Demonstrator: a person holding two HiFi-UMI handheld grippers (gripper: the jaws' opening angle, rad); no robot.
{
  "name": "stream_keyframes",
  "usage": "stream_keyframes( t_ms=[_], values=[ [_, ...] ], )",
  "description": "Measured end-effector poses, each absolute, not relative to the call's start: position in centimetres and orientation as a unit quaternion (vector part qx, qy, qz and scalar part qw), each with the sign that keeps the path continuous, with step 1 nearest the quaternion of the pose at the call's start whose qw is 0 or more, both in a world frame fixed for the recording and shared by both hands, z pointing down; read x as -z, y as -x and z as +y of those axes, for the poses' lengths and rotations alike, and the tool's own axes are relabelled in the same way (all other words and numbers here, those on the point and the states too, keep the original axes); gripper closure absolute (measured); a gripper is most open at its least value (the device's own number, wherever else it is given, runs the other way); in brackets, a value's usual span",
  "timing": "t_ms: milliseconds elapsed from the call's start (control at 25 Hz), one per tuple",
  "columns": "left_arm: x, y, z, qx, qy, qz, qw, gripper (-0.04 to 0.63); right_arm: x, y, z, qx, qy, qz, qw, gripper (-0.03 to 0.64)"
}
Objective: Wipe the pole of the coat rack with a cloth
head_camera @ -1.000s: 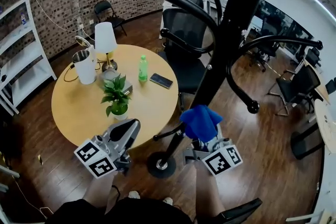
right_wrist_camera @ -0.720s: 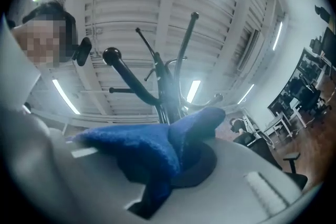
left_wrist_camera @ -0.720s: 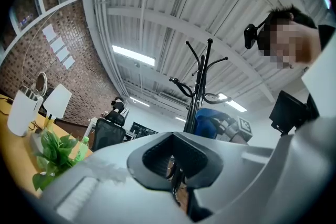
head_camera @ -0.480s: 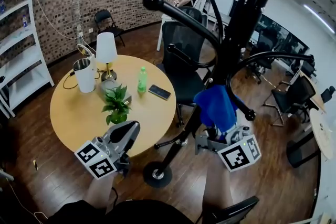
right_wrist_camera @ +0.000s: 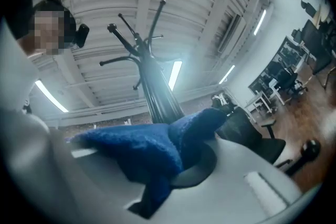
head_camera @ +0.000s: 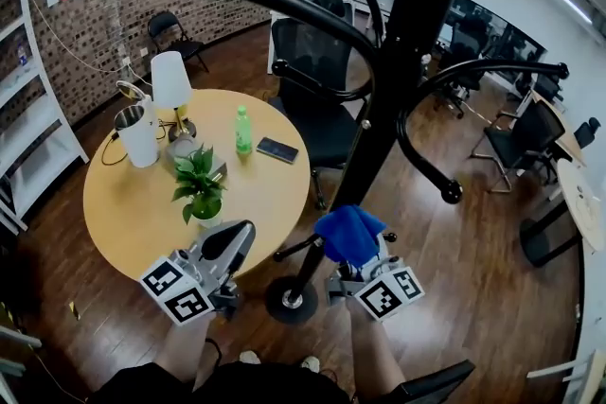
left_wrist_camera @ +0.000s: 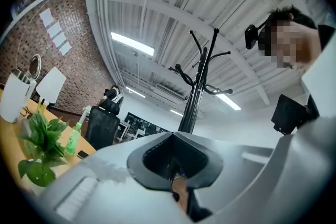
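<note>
- right gripper is clamped on the blue cloth; the right gripper view shows the cloth bunched over the closed jaws, with the pole rising right behind it
- change: half a second ago the cloth was higher up the pole, about level with the lower hook; now it sits low, just above the round base; a second ago it was low too, so I read this as one up-and-down wiping stroke
- the cloth looks pressed to the right side of the pole's lower stretch; actual contact cannot be told from the head view
- left gripper has its jaws together on nothing; the left gripper view shows only the coat rack far off; it has stayed parked over the edge of the round worktop, near the potted plant, and takes no part
- judgement: wiping is under way, the lower section is getting covered; the upper pole among the hooks probably still needs passes
</note>
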State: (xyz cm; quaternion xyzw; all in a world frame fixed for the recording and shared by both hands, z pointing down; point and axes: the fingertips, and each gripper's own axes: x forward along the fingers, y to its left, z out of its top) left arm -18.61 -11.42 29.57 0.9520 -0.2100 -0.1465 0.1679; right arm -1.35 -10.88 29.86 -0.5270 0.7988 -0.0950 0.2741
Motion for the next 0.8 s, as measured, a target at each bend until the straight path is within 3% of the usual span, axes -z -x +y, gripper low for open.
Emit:
stream_keyframes(
  t_ms=[240, 440, 800],
  values=[
    [-32.6, 19.6, -11.5, 0.112, -0.953, -0.201, 0.196, 0.595, -40.6, 1.5, -11.3, 0.173, 0.568, 0.771, 0.231, 0.596],
    [-34.3, 20.3, -11.8, 0.095, -0.953, -0.196, 0.210, 0.595, -44.1, 1.3, -11.5, 0.195, 0.586, 0.754, 0.225, 0.596],
    [-33.5, 22.2, -12.1, 0.117, -0.950, -0.196, 0.211, 0.595, -33.1, 1.2, -11.3, 0.127, 0.577, 0.764, 0.261, 0.595]
  ],
)
